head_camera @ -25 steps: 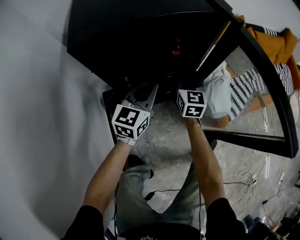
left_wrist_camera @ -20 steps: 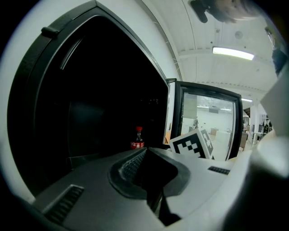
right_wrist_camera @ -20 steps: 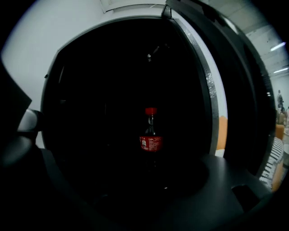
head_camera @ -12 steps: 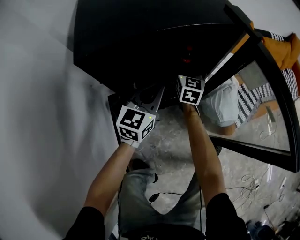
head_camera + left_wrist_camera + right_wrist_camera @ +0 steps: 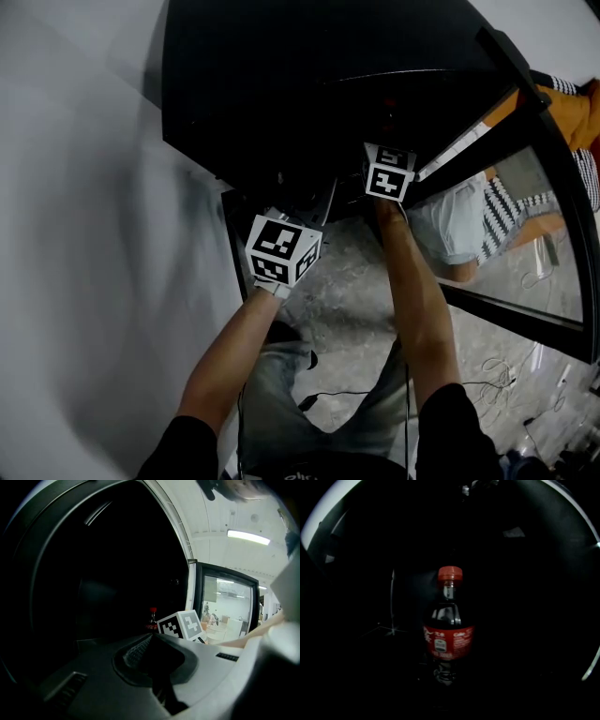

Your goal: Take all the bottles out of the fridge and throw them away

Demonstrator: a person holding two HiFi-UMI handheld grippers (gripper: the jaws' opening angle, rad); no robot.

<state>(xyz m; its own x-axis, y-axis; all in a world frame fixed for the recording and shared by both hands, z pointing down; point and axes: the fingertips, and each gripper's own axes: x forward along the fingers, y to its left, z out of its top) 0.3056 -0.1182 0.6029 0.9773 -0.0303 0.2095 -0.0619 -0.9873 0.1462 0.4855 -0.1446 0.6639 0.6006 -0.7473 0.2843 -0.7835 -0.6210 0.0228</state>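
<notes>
— What does the bottle (image 5: 449,630) look like, and where is it?
— Red cap, red label with white print, dark drink up to the neck. It stands upright deep inside the fridge (image 5: 281,84), in the dark.
— Is either tool on it?
— No. The right gripper (image 5: 388,171) is in the fridge's mouth, facing it square on. Its jaws have just been opening and stand apart, and the bottle is ahead of them, not between them. The left gripper (image 5: 152,657) hangs just outside the fridge, jaws together on nothing.
— And around the fridge?
— The fridge is black, with its glass door (image 5: 525,197) swung open at its right. Before it is a speckled grey floor (image 5: 347,272) with a black cable (image 5: 323,392), and at its left a pale wall (image 5: 84,244).
— Changed from a second ago?
— Both grippers are nearer the fridge, the right one farther in.
</notes>
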